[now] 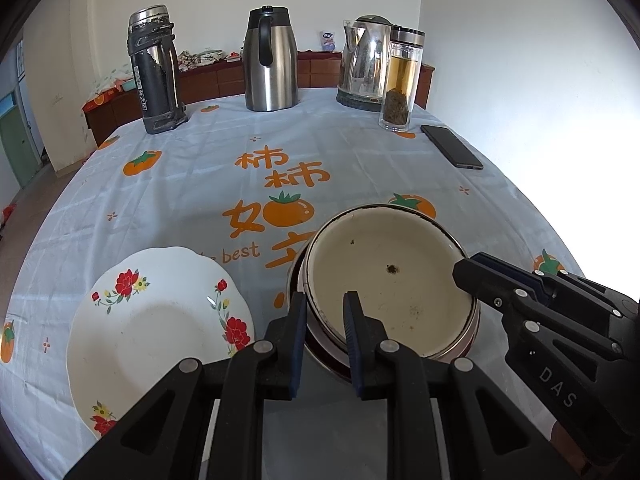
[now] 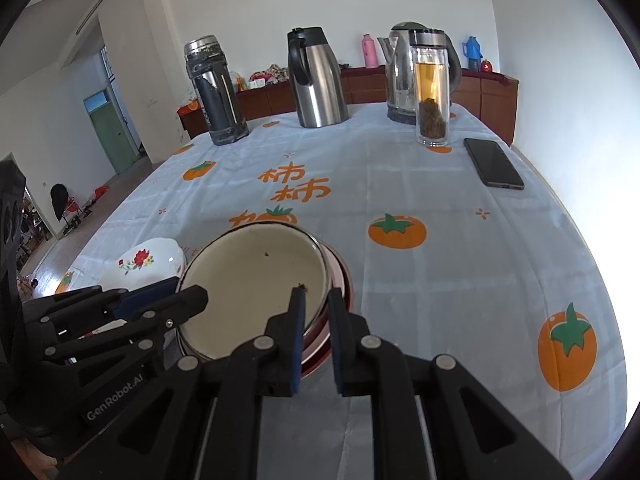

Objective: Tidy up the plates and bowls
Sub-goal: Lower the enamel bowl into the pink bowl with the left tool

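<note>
Gripping the same cream enamel bowl from opposite sides, the left gripper and the right gripper each have their jaws pinched on its rim, one pad inside and one outside. The bowl sits nested on a red-edged dish near the front of the table, and the flowered plate lies just beside it on the cloth, on the left. My worry is the two-handed hold: if one hand lifts or pulls sooner than the other, the bowl could tip or twist out of a pinch, since enamel looks slick and the pads catch only a thin lip. The dish underneath may cling and come up partway, then drop back with a clatter. A swing to the left could knock the flowered plate. The dark specks in the bowl look like crumbs or chips; I cannot tell which. The phone and the glass tea bottle stand well apart at the far end, so they seem safe. As for writing, the right gripper's side reads "DAS", the left one's reads "GenRobot.AI", and the tablecloth carries orange Chinese characters among persimmons plus the English words "best", with the start cut off by the plate.
</note>
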The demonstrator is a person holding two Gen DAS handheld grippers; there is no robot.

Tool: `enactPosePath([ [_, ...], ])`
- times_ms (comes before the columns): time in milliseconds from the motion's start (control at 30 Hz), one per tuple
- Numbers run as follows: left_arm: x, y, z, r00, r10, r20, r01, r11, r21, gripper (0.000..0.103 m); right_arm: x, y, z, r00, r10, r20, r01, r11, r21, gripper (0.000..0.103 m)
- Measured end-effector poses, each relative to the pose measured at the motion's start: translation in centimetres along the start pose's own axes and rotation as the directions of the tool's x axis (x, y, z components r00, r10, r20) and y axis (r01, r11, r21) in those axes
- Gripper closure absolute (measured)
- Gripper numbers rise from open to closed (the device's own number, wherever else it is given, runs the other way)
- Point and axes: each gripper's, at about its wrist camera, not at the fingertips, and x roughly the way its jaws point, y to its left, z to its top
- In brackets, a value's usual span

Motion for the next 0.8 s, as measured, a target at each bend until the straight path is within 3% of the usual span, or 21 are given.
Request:
enactPosePath([
  [800,0.06,-0.01,-0.15,1.0,0.004,0.014,-0.004,1.0,0.008,0.082,-0.03,0.26,-0.14,1.0,-0.015,0.005,0.015,1.0,-0.028,0.091],
])
